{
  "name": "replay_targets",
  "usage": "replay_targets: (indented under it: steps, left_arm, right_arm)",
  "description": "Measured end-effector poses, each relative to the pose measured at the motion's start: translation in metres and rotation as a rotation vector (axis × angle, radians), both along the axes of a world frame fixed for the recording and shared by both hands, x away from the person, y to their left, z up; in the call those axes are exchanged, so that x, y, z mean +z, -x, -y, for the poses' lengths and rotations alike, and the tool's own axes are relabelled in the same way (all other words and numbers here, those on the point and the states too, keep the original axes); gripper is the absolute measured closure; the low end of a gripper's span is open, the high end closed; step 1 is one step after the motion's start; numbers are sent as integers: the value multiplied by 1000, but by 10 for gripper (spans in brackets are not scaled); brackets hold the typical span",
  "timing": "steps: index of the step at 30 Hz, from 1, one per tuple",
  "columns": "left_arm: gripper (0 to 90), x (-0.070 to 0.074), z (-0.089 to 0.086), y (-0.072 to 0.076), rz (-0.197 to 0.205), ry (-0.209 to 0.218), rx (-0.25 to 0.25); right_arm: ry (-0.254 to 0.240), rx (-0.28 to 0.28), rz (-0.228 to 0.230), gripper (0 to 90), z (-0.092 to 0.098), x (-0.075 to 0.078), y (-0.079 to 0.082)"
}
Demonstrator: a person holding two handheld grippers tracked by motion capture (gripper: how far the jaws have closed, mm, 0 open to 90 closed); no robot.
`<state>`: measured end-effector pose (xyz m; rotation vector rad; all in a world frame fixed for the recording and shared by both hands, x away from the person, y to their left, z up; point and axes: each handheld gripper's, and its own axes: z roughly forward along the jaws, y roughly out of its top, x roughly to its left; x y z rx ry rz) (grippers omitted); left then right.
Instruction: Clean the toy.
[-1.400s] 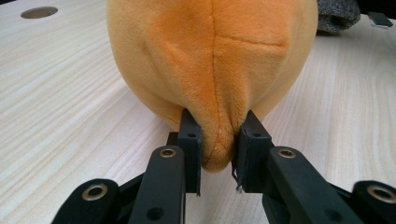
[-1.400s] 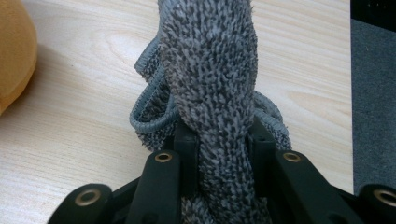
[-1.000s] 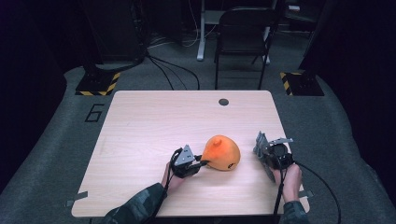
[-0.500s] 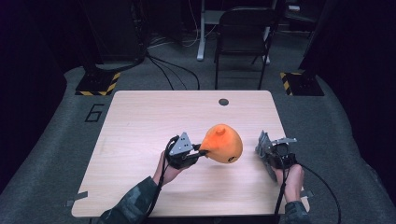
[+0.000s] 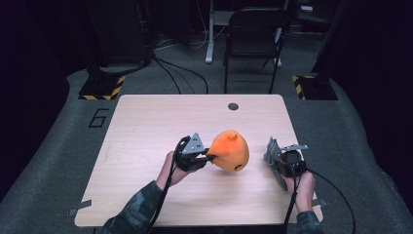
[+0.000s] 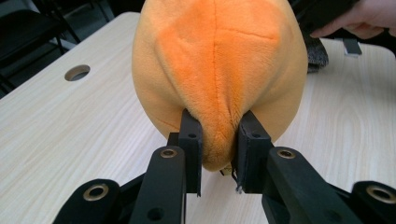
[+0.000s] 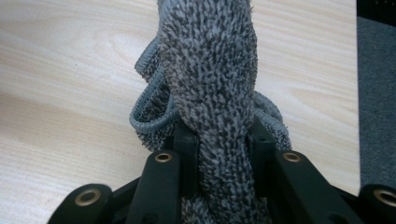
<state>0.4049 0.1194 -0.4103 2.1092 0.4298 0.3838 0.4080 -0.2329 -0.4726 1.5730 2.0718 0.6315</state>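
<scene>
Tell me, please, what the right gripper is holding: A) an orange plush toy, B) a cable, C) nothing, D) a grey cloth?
D: in the right gripper view the right gripper is shut on a bunched grey cloth, while the plush toy is pinched by the left gripper.

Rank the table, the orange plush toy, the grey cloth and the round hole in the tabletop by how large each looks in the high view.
1. table
2. orange plush toy
3. grey cloth, partly hidden by the right gripper, so its full extent is unsure
4. round hole
</scene>
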Motion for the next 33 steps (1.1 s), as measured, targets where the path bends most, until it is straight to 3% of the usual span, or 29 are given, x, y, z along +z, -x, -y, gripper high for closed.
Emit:
replay_targets:
  steps: [6, 11, 14, 15, 22, 28, 31, 33]
  left_arm:
    - [747, 0, 1, -1, -2, -64, -12]
    - [739, -2, -1, -3, -6, -91, 1]
    - [736, -4, 1, -7, -13, -118, 9]
    - [736, -5, 1, -8, -17, -128, 8]
    - [730, -15, 4, -16, -60, -153, 4]
    - [725, -21, 7, -22, -80, -163, 7]
    - [722, -21, 8, -23, -72, -167, 9]
    - [720, -21, 10, -21, -74, -151, 18]
  right_arm:
    - [-2, 4, 20, 719, -4, 5, 4]
    - [-12, 22, 27, 719, -13, 8, 3]
    - [-46, 41, 35, 724, -16, 13, 4]
    - [-78, 40, 36, 726, -17, 15, 5]
    - [-168, 100, 128, 726, -31, 47, 13]
    - [-208, 203, 203, 727, -64, 79, 25]
    - [-211, 253, 242, 727, -82, 96, 33]
    - [-226, 280, 255, 727, -95, 105, 38]
